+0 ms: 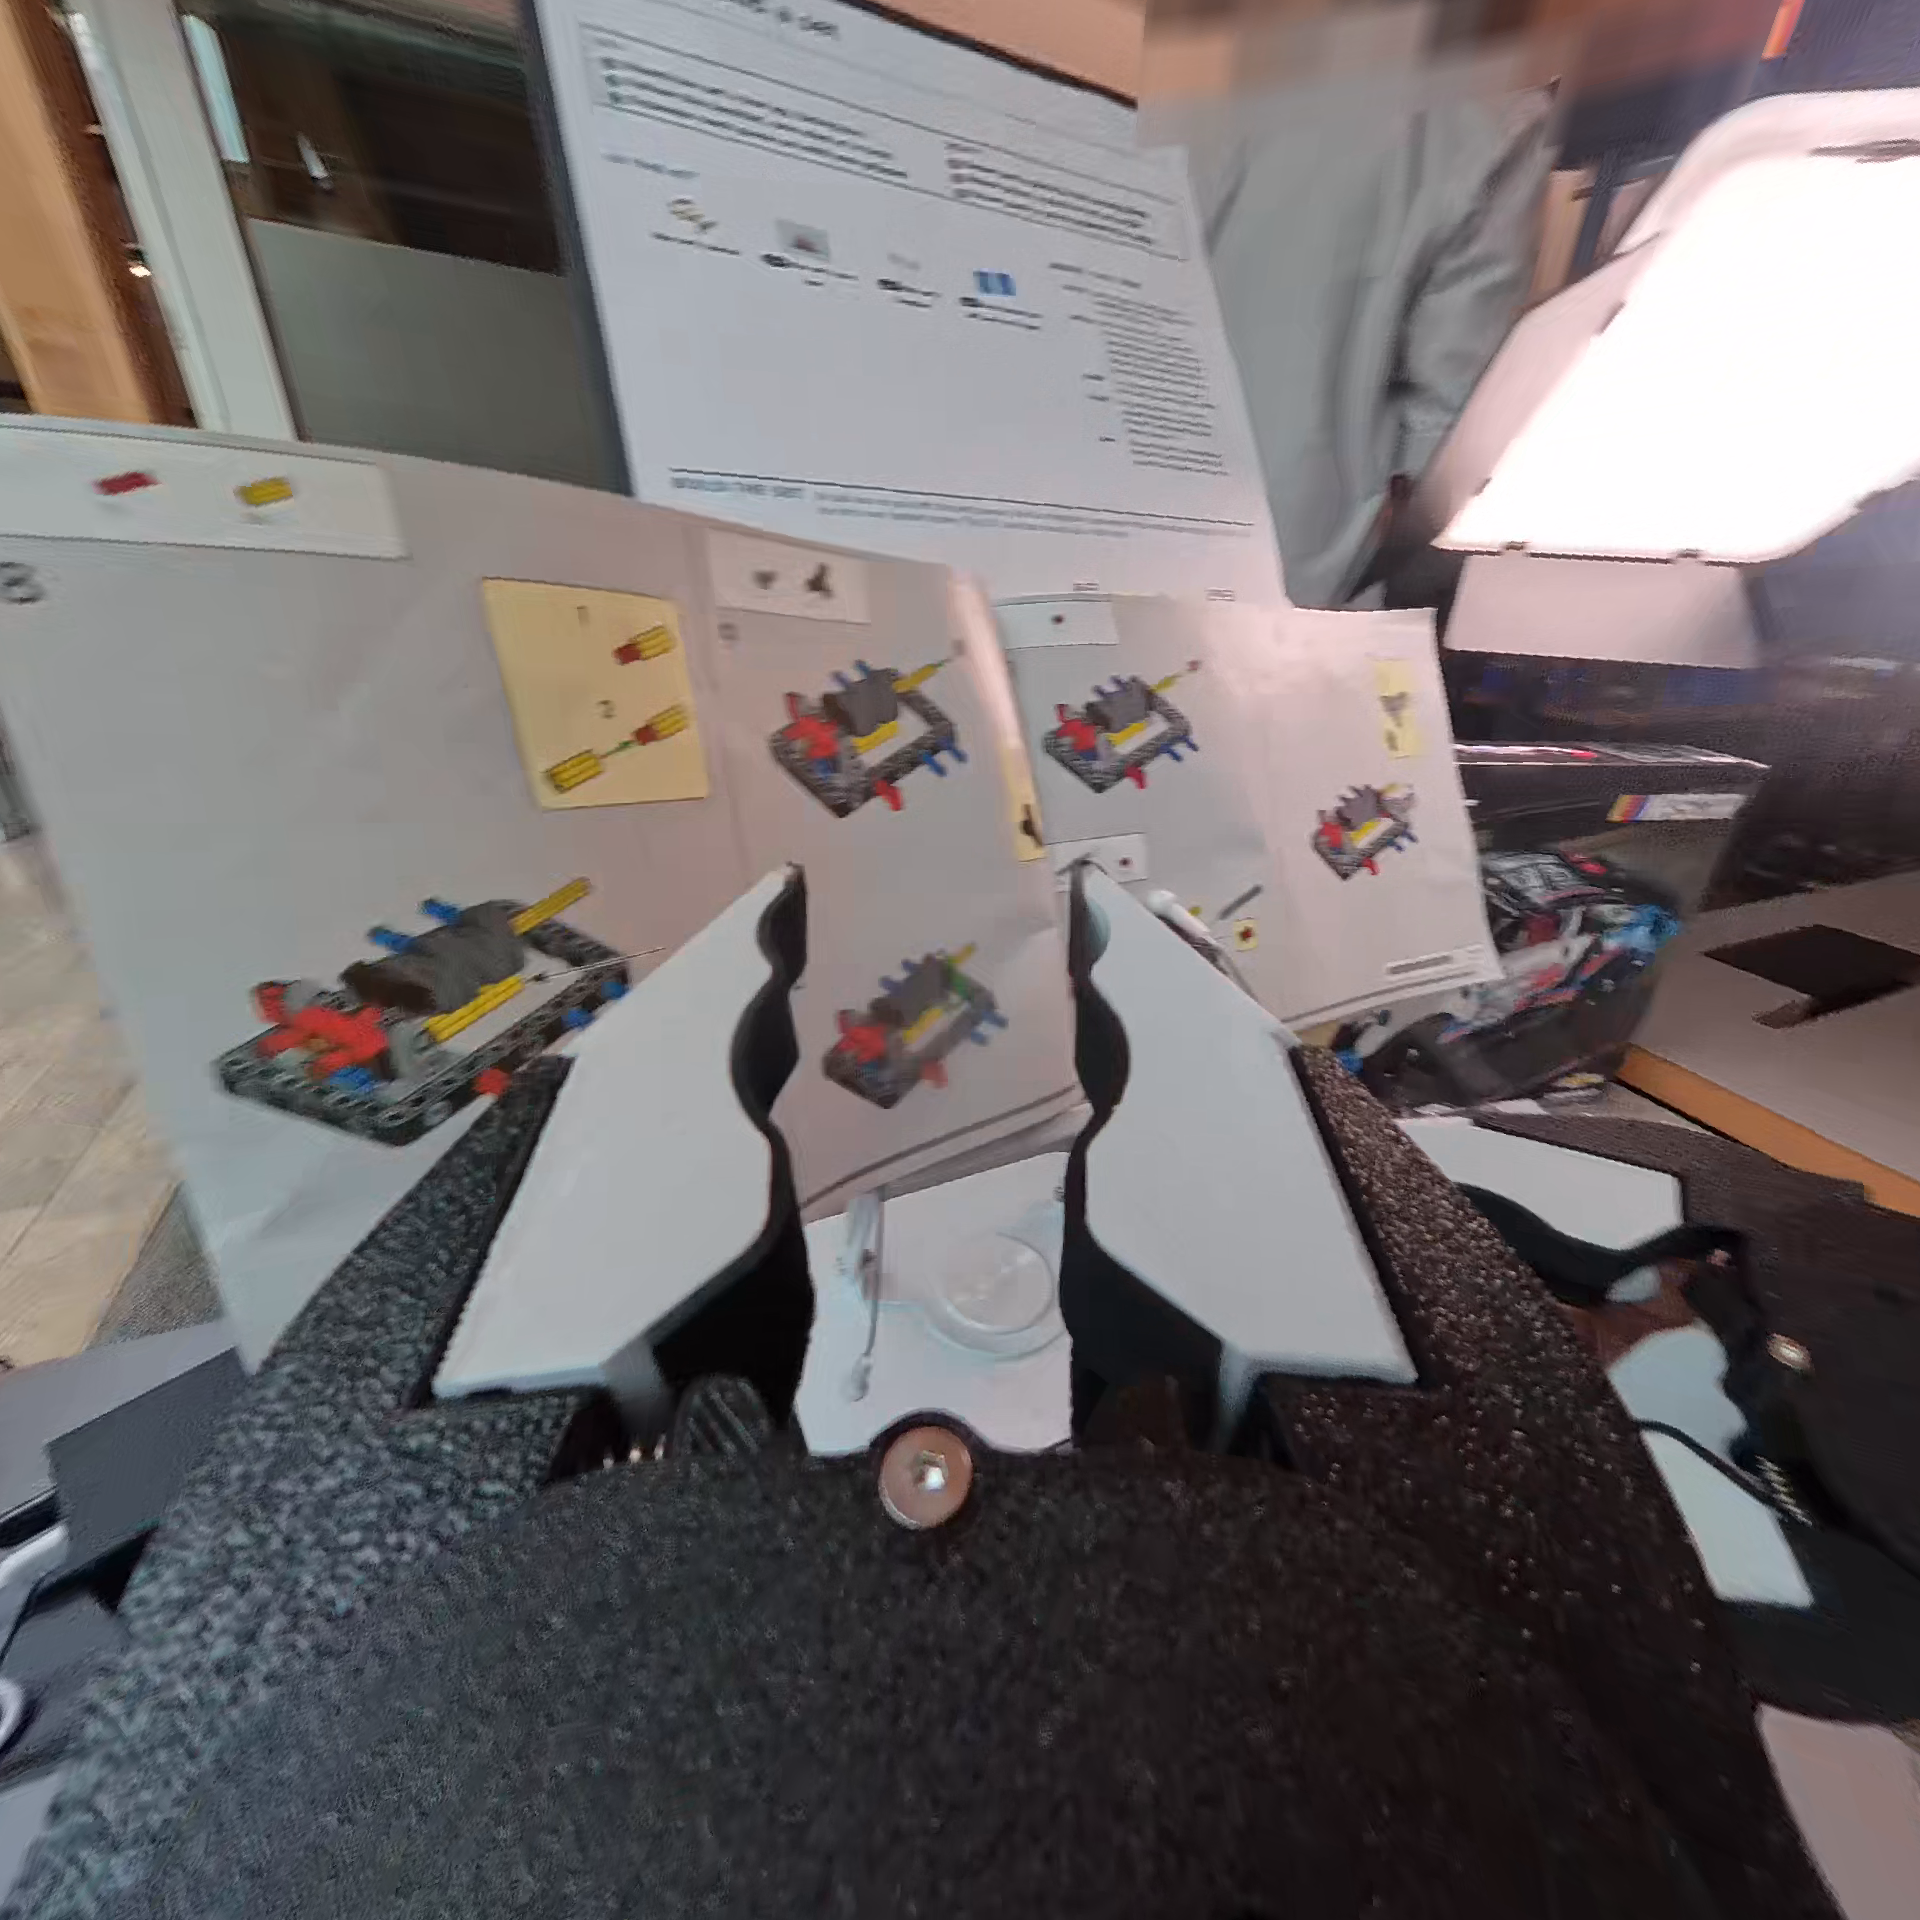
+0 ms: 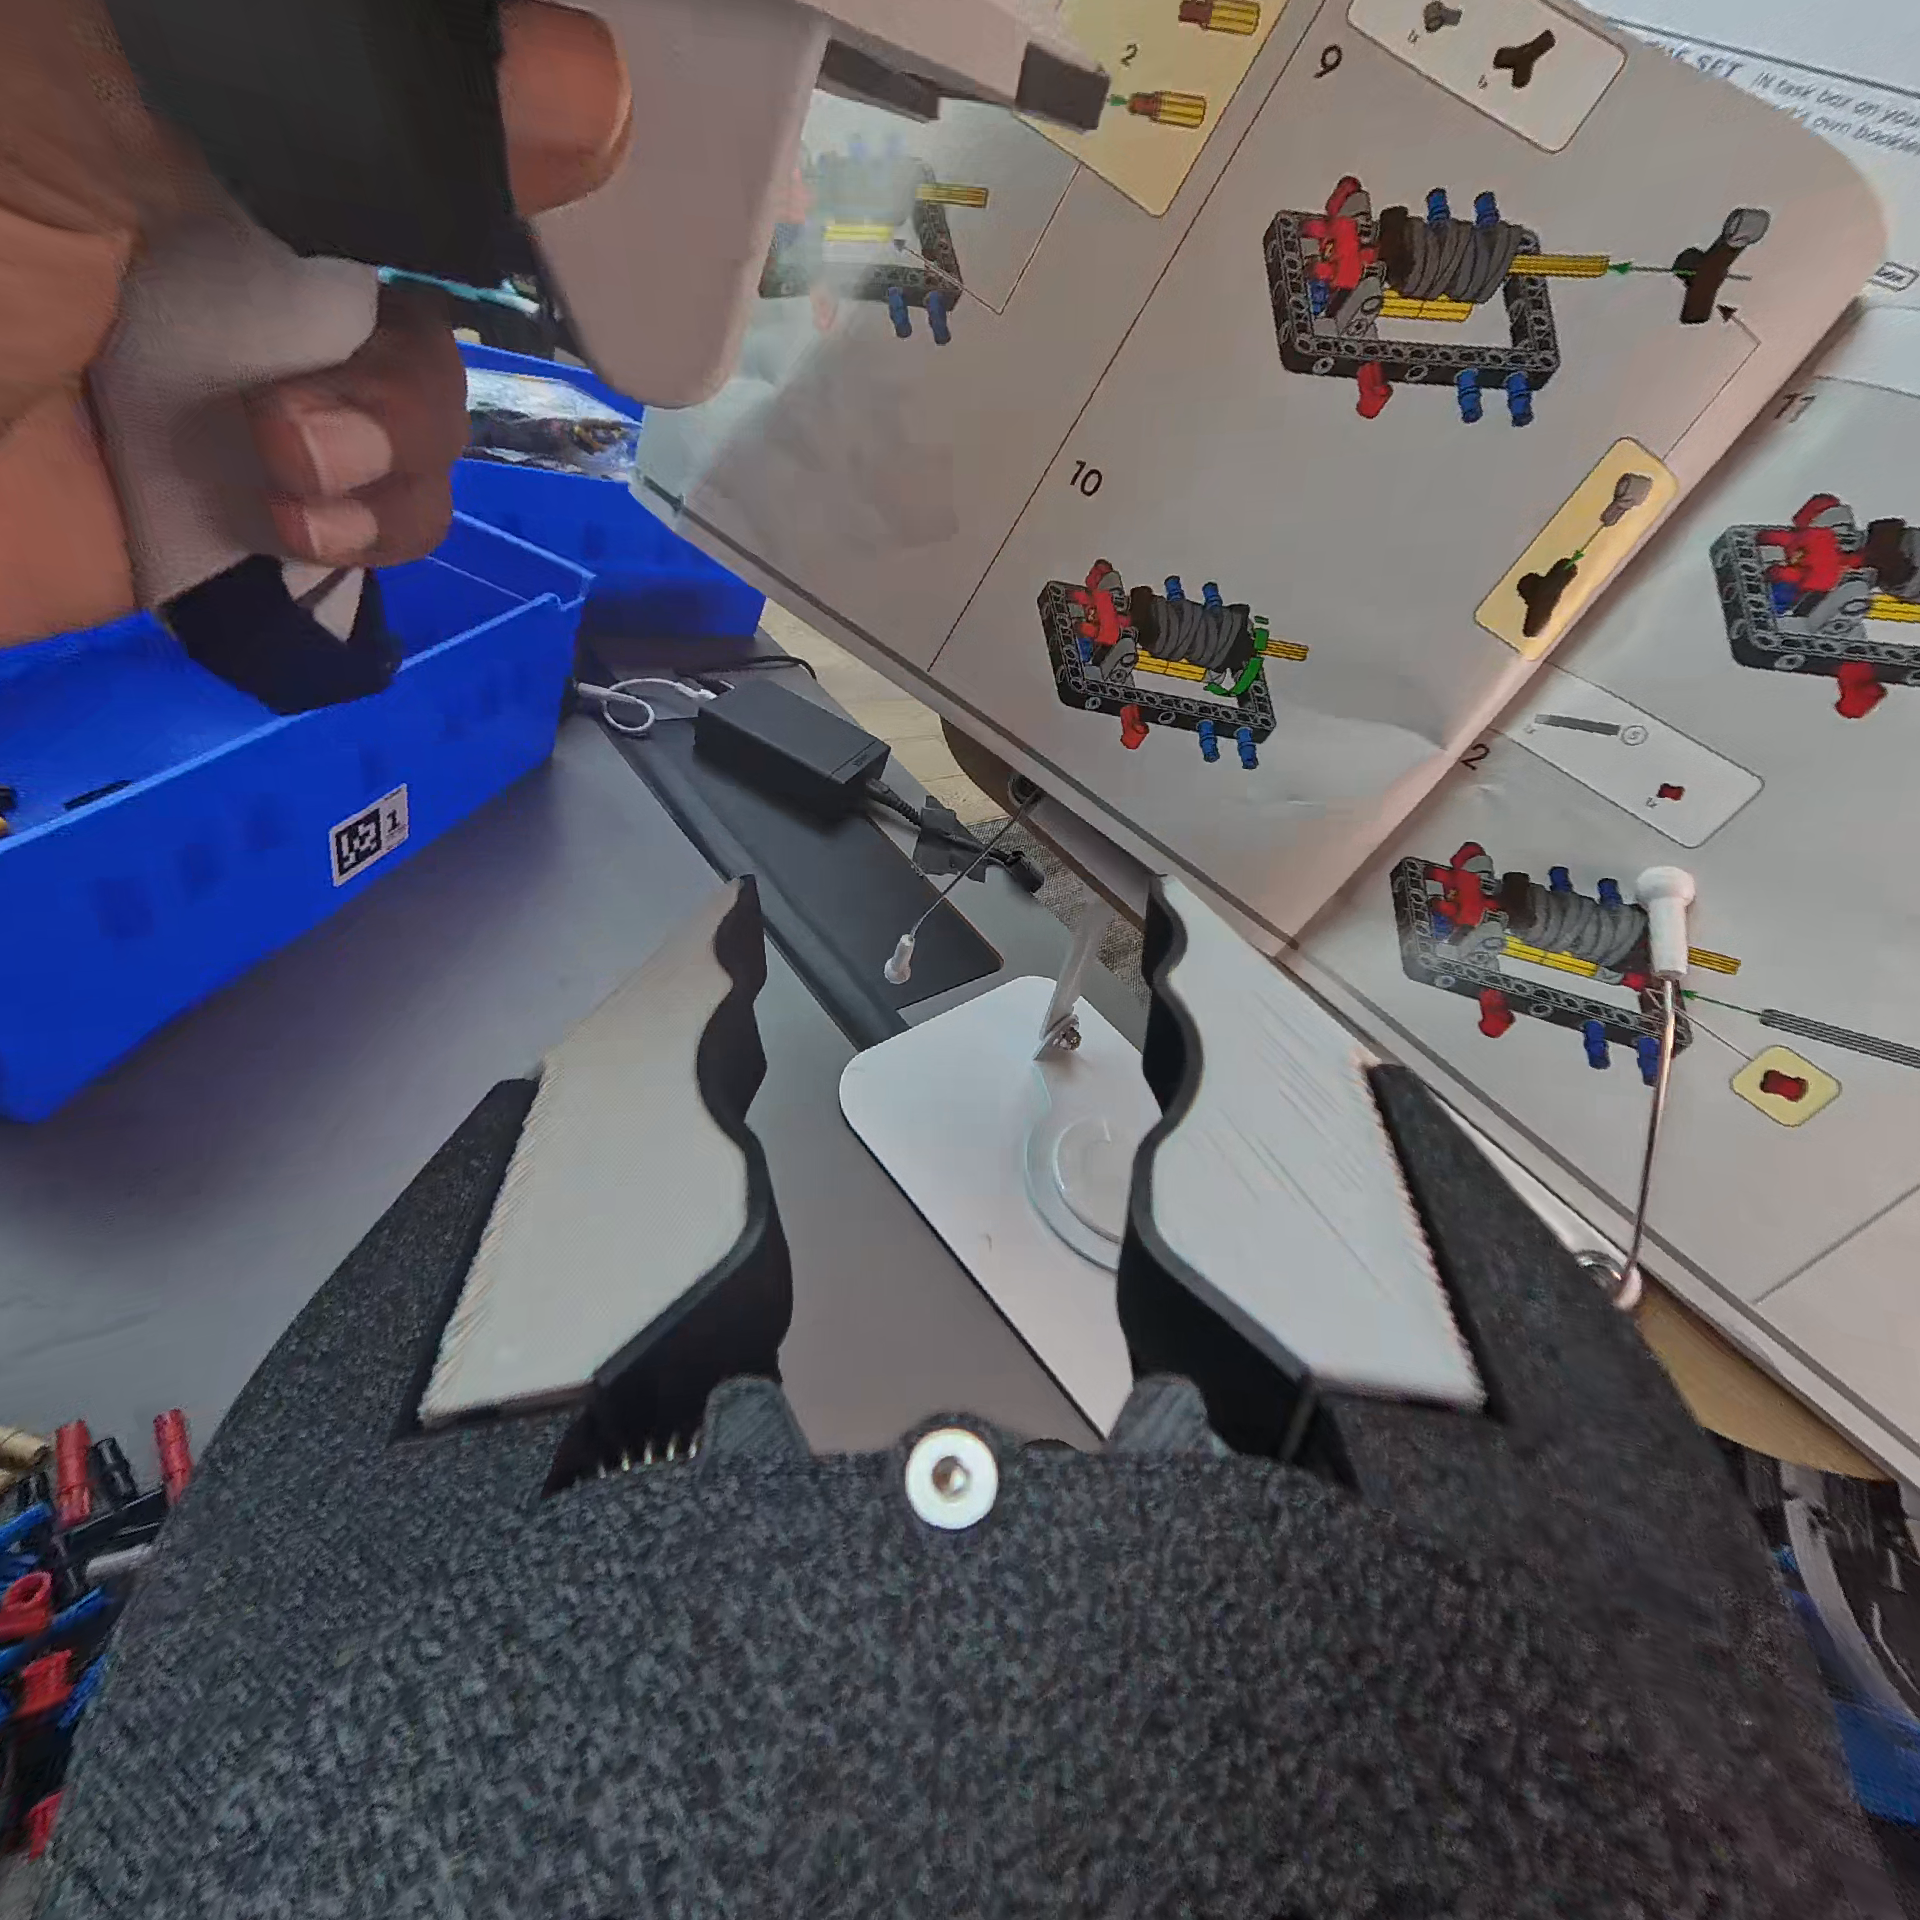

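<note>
My left gripper point(image 1: 935, 883) is open and empty, pointing at an open building-instruction booklet point(image 1: 468, 779) propped upright on a white stand point(image 1: 935, 1299). My right gripper point(image 2: 945, 894) is open and empty, held over the dark table point(image 2: 312, 1091) just before the same booklet point(image 2: 1299, 520) and the stand's white base point(image 2: 956, 1122). A wire clip with a white tip point(image 2: 1662, 935) holds the page down. In the right wrist view, a hand point(image 2: 343, 447) grips the other gripper's handle at top left, above a blue bin point(image 2: 260, 790).
A white printed sheet point(image 1: 883, 343) stands behind the booklet. A lit lamp panel point(image 1: 1714, 332) and a person in grey point(image 1: 1351, 312) are at the right. A black power adapter point(image 2: 790, 743) lies on the table. Small red, blue and black parts point(image 2: 62, 1538) lie at lower left. Spacing between my two grippers at the tips: around 12 cm.
</note>
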Tool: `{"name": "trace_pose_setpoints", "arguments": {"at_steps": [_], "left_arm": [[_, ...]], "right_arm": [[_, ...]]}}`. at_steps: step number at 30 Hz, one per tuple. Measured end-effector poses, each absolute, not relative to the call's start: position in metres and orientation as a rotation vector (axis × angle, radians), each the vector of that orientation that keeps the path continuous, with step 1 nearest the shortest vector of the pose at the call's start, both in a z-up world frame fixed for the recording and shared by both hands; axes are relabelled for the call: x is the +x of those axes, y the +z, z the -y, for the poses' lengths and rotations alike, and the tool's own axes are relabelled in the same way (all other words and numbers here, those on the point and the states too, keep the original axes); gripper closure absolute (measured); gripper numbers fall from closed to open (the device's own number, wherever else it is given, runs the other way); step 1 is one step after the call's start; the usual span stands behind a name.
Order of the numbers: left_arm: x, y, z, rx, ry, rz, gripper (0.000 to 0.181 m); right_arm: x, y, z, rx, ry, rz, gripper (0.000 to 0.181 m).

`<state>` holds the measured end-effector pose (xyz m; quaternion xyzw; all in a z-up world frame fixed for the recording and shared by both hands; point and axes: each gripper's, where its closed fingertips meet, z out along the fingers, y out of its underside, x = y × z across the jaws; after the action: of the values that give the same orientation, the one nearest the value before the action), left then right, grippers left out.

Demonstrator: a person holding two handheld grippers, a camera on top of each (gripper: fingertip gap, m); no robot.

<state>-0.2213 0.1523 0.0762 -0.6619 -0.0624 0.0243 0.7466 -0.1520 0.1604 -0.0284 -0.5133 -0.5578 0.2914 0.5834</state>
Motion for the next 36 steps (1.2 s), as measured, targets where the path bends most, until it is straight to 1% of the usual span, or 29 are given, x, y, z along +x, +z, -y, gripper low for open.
{"name": "trace_pose_setpoints", "arguments": {"at_steps": [2, 4, 6, 8, 10, 13, 18, 20, 21, 22, 23, 24, 25, 26, 27, 28, 32, 35, 36], "left_arm": [[-0.278, 0.063, -0.154, -1.496, 0.173, 0.255, 0.095], [-0.317, 0.029, -0.167, -1.631, 0.110, 0.356, 0.067], [-0.316, 0.004, -0.180, -1.733, -0.136, 0.360, 0.115], [-0.301, 0.004, -0.182, -1.713, -0.298, 0.311, 0.165], [-0.287, 0.010, -0.178, -1.696, -0.264, 0.247, 0.181], [-0.253, 0.024, -0.171, -1.656, -0.271, 0.156, 0.181], [-0.176, 0.061, -0.156, -1.558, -0.556, 0.014, 0.172], [-0.145, 0.069, -0.154, -1.564, -0.640, -0.068, 0.166], [-0.128, 0.072, -0.153, -1.560, -0.691, -0.115, 0.159], [-0.111, 0.075, -0.151, -1.555, -0.742, -0.177, 0.151], [-0.095, 0.076, -0.148, -1.555, -0.782, -0.253, 0.143], [-0.083, 0.077, -0.143, -1.547, -0.806, -0.323, 0.139], [-0.077, 0.082, -0.138, -1.514, -0.816, -0.370, 0.137], [-0.074, 0.088, -0.132, -1.466, -0.818, -0.402, 0.137], [-0.075, 0.094, -0.127, -1.424, -0.811, -0.419, 0.137], [-0.080, 0.098, -0.125, -1.401, -0.792, -0.416, 0.138], [-0.114, 0.087, -0.143, -1.467, -0.668, -0.297, 0.145], [-0.134, 0.059, -0.171, -1.606, -0.522, -0.239, 0.149], [-0.135, 0.050, -0.179, -1.650, -0.478, -0.245, 0.148]], "right_arm": [[-0.155, -0.032, -0.160, -1.215, 0.695, 1.305, 0.108], [-0.156, -0.031, -0.160, -1.226, 0.710, 1.296, 0.108], [-0.155, -0.027, -0.157, -1.212, 0.711, 1.285, 0.110], [-0.152, -0.024, -0.157, -1.195, 0.689, 1.275, 0.112], [-0.147, -0.019, -0.159, -1.182, 0.675, 1.258, 0.113], [-0.140, -0.015, -0.165, -1.170, 0.635, 1.235, 0.111], [-0.138, -0.013, -0.168, -1.102, 0.502, 1.208, 0.095], [-0.140, -0.006, -0.170, -1.091, 0.493, 1.160, 0.091], [-0.140, 0.000, -0.172, -1.097, 0.504, 1.119, 0.091], [-0.139, 0.008, -0.176, -1.105, 0.522, 1.066, 0.094], [-0.134, 0.015, -0.182, -1.125, 0.540, 1.000, 0.104], [-0.127, 0.022, -0.191, -1.149, 0.562, 0.932, 0.118], [-0.119, 0.028, -0.199, -1.167, 0.594, 0.871, 0.131], [-0.111, 0.032, -0.207, -1.182, 0.625, 0.822, 0.142], [-0.103, 0.034, -0.215, -1.192, 0.653, 0.790, 0.160], [-0.097, 0.033, -0.222, -1.204, 0.685, 0.780, 0.171], [-0.074, 0.026, -0.260, -1.311, 0.749, 0.702, 0.168], [-0.075, 0.022, -0.272, -1.297, 0.742, 0.788, 0.158], [-0.079, 0.019, -0.273, -1.277, 0.709, 0.854, 0.154]]}}
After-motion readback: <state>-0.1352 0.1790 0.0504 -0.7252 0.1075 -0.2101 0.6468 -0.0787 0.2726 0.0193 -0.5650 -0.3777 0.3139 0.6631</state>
